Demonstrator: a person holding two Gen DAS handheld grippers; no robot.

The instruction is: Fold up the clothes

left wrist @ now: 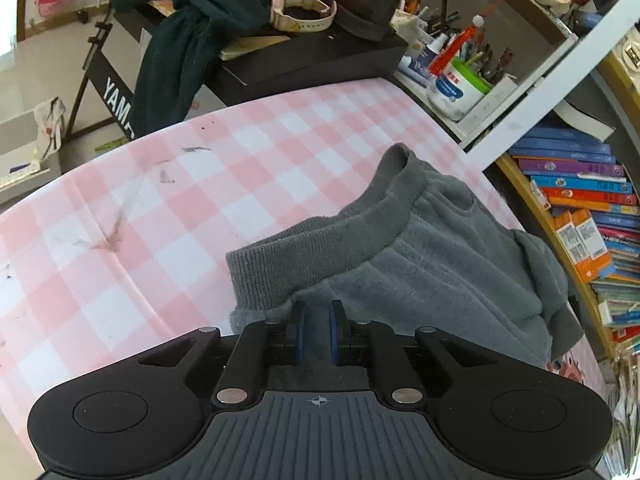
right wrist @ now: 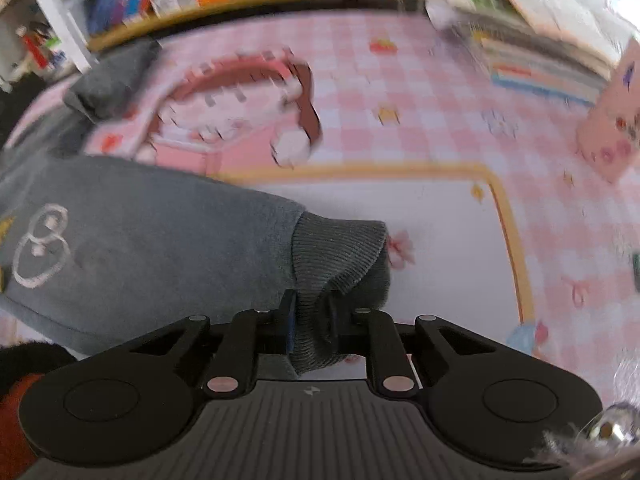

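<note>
Grey fleece trousers [left wrist: 424,248] lie on a pink checked table cover [left wrist: 160,208], ribbed waistband towards the left. My left gripper [left wrist: 317,328] is shut on the trousers' near edge just below the waistband. In the right wrist view the same grey trousers [right wrist: 152,248] stretch to the left, with a white outline print on the leg. My right gripper [right wrist: 312,320] is shut on the ribbed ankle cuff [right wrist: 340,256], which bunches between the fingers. The right wrist view is blurred by motion.
A black keyboard stand [left wrist: 304,60] piled with dark clothes stands behind the table. A pen tub and bottles [left wrist: 456,80] sit at the back right. Shelves of books [left wrist: 580,200] run along the right. A stack of books [right wrist: 540,52] lies at the table's far corner.
</note>
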